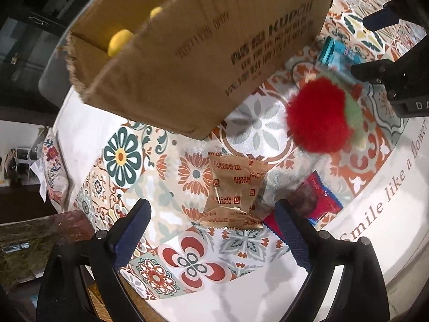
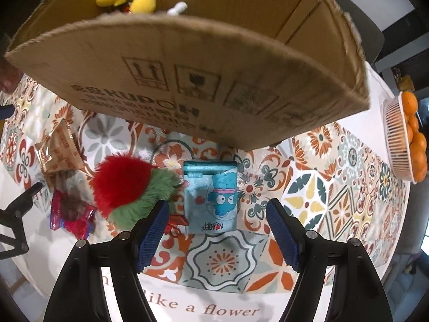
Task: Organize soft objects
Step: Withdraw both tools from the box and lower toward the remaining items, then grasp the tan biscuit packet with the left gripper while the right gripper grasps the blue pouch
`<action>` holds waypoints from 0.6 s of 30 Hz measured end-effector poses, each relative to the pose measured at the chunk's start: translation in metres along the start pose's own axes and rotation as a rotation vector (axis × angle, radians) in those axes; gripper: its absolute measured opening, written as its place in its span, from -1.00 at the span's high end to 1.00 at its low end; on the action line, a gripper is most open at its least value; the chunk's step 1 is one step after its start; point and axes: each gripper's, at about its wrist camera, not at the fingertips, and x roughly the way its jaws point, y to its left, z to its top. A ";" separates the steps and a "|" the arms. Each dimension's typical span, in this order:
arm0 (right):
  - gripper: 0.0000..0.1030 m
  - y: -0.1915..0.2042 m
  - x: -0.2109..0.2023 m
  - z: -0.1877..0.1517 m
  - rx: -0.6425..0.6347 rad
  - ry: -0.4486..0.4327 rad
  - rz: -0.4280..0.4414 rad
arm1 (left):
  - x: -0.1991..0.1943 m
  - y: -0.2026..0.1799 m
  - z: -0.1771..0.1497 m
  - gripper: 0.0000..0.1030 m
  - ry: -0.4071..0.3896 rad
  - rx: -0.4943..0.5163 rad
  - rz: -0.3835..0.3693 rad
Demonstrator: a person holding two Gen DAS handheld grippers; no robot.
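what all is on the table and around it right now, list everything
cardboard box: 1, brown, back of the table, open top
plush parts in the box: several, yellow and white, poking above the rim
fluffy plush: 1, red with green, in front of the box
blue packet: 1, cartoon print, right beside the plush
biscuit packet: 1, tan, left of the plush
red packet: 1, near the table edge
basket of oranges: 1, pale, far right
tablecloth: 1, patterned tiles
left claw: open, over the biscuit packet
right claw: open, over the blue packet
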 end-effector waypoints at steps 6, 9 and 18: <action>-0.47 -0.003 0.018 0.001 0.017 0.032 0.005 | 0.019 0.000 0.003 -0.87 0.049 0.012 -0.014; -0.47 -0.003 0.025 0.002 0.018 0.036 -0.008 | 0.027 -0.002 0.004 -0.87 0.065 0.019 -0.004; -0.47 -0.006 0.045 0.007 0.024 0.051 -0.020 | 0.047 -0.005 0.005 -0.87 0.082 0.001 0.017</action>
